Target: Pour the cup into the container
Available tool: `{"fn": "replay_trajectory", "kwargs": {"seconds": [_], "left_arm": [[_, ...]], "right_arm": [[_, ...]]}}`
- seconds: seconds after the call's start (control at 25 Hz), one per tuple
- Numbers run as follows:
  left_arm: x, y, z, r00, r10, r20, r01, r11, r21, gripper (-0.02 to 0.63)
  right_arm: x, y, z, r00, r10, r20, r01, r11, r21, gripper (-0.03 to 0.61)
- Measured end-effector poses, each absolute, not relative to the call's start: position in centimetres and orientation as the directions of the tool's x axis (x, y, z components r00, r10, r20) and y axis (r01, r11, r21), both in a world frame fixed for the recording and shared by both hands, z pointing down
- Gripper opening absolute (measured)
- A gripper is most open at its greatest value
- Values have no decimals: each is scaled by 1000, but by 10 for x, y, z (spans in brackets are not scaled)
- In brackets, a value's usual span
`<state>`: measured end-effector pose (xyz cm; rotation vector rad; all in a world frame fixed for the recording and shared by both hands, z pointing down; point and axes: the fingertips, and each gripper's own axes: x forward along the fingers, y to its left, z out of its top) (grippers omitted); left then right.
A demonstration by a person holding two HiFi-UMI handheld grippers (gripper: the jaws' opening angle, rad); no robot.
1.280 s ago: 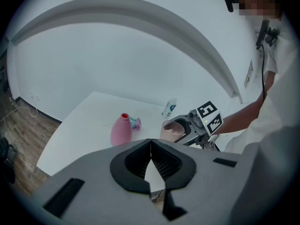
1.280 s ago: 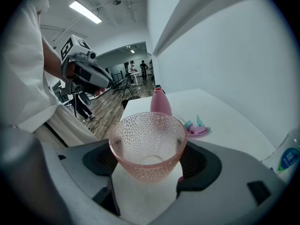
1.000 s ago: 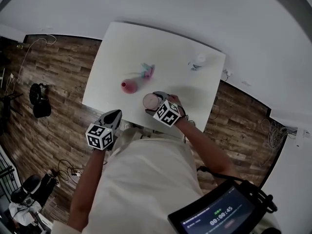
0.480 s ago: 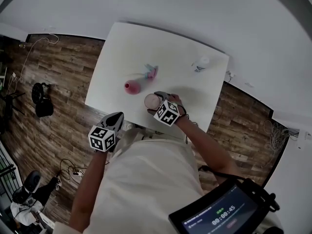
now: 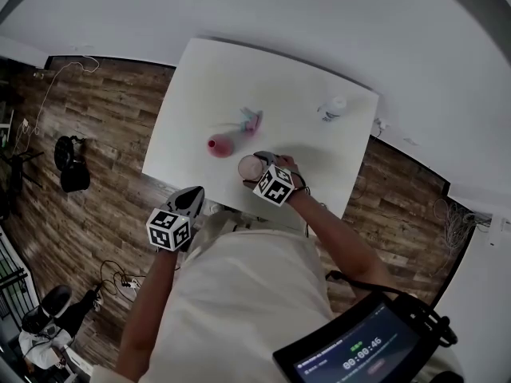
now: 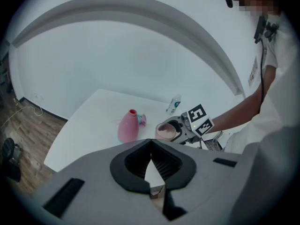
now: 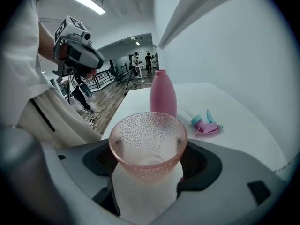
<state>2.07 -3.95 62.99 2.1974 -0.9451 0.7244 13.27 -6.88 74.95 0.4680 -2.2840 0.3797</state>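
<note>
Grasp stage: right hand-held gripper point(image 7: 148, 161) closed on the pink glass cup point(image 7: 147, 139) near the front edge of the surface point(image 5: 287, 94); left hand-held gripper point(image 6: 151, 165) shut, empty, off that edge. Likely next — lift, then tilt over the narrow mouth of the pink bottle point(image 7: 162, 97).

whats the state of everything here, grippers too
cup: upright, held by the right gripper
pink bottle: upright on the table, neck uncapped
spray head: off the bottle, lying on the table
small white bottle: upright near the table's far edge
left gripper: shut, empty
right gripper: shut on the cup
</note>
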Motion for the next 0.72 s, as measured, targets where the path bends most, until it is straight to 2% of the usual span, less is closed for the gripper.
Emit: {"fn": "replay_trajectory", "kwargs": {"seconds": [0.72], "left_arm": [[11,-35,634,585,-417,696,-780,-524,342,11]], "right_arm": [[141,-59,759,-621,-224,751,-428,900,-86,373]]}}
